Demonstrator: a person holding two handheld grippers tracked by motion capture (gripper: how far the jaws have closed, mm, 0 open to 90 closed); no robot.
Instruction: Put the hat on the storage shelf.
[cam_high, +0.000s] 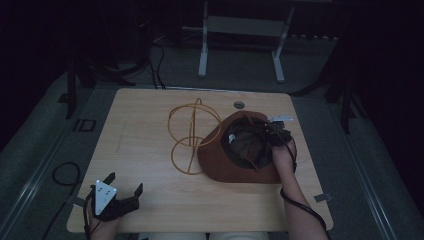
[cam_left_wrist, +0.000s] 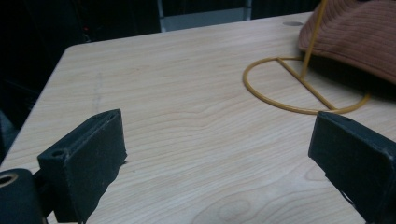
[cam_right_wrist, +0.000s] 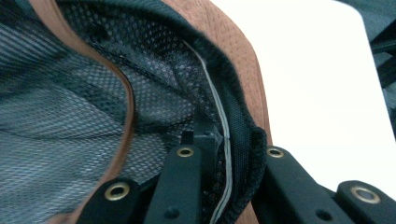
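A brown corduroy hat (cam_high: 220, 160) lies upside down on the wooden table (cam_high: 145, 150), its dark mesh lining (cam_high: 247, 142) facing up. My right gripper (cam_high: 276, 134) reaches over the hat's right side, and its jaws are shut on the hat's rim (cam_right_wrist: 238, 154), one inside against the lining and one outside. A yellow wire hat stand (cam_high: 192, 135) lies on the table just left of the hat, and its ring base (cam_left_wrist: 299, 88) lies partly under the hat (cam_left_wrist: 355, 37). My left gripper (cam_high: 122, 187) rests at the near left corner, open, with bare table between its fingers (cam_left_wrist: 88, 158).
The table's near edge runs just below my left gripper. A round cable hole (cam_high: 239, 104) sits at the far edge. A white metal frame (cam_high: 240, 40) stands on the dark floor beyond the table. A black cable (cam_high: 65, 175) loops on the floor at left.
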